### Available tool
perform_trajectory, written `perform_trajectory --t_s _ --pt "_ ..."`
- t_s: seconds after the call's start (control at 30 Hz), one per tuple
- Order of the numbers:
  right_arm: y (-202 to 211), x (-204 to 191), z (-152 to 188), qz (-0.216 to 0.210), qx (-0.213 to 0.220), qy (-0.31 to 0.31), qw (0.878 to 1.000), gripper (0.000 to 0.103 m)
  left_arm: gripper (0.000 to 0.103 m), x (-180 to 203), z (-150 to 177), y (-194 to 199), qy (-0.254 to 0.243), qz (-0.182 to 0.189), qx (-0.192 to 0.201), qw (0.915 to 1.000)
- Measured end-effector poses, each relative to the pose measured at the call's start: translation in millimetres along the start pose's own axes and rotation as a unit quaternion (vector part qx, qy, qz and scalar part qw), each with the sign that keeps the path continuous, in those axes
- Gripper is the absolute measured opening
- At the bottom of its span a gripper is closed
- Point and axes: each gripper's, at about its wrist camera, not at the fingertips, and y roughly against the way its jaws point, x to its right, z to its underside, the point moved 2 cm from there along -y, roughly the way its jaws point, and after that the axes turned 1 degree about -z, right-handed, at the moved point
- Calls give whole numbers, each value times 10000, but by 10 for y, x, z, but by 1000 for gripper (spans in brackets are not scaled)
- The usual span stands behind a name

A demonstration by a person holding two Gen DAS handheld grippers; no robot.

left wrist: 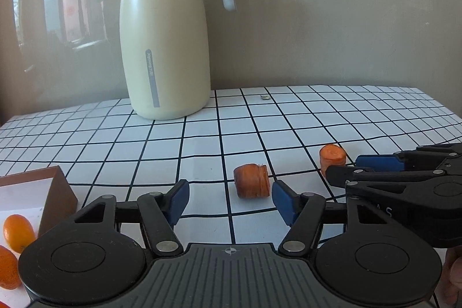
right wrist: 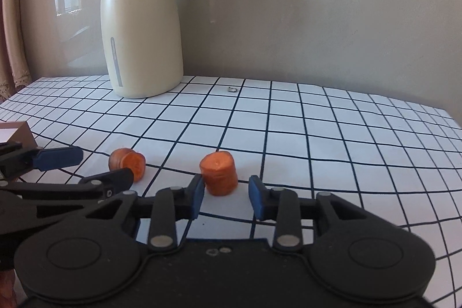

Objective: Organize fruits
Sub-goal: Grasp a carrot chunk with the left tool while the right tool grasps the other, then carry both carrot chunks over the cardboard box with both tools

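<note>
Carrot pieces lie on the table (left wrist: 202,140): one on its side (left wrist: 251,181) between the open left gripper (left wrist: 231,199) jaws, untouched; one upright (right wrist: 219,177) between the open right gripper (right wrist: 226,197) jaws, one pad just touching; the step is grasping; next, both must close, then carry to the box (left wrist: 55,189).

The right and far stretches of the checked worktop (right wrist: 332,134) are left open for passage. The far left is blocked by a tall jug (left wrist: 166,42), the near left by a brown box (left wrist: 56,189). Two carrot pieces (left wrist: 251,181) (right wrist: 219,176) and both tools (left wrist: 229,202) (right wrist: 225,197) crowd the near middle.
</note>
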Motion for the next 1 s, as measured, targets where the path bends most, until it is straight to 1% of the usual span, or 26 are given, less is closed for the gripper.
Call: perform_trajectory --t_s 0.1,0.33,0.43,0.5,0.53,0.6,0.67,0.77,0.87,1.0 --pt "-53 -12 -24 -34 -9 18 10000 24 58 13 -23 -62 18 -5 -48 10000" --pt "-139 3 -56 -47 -23 26 10000 24 48 55 -50 -155 45 -19 -155 9999" --pt "-177 15 -62 -45 -65 3 10000 23 48 68 -65 -196 46 -15 -197 9998" --pt "-169 11 -52 -25 -49 10 10000 22 42 98 -67 -199 -4 3 -202 9998" --pt "-168 9 -49 -19 -44 13 10000 21 34 125 -68 -197 -56 31 -193 9998" --pt "-162 27 -46 -6 -18 -36 10000 20 34 167 -68 -184 -170 -9 -148 9997" --pt "-148 49 -43 -7 15 -84 10000 20 34 169 -70 -161 -177 42 -80 9998" --pt "-118 42 -24 60 -2 -27 10000 20 34 166 -74 -109 -172 14 47 9998" --pt "-66 44 -24 145 23 21 9999 20 34 184 -60 -61 -181 19 84 9998" --pt "83 86 -23 229 116 -71 9996 21 34 219 -26 11 -242 37 85 9997"
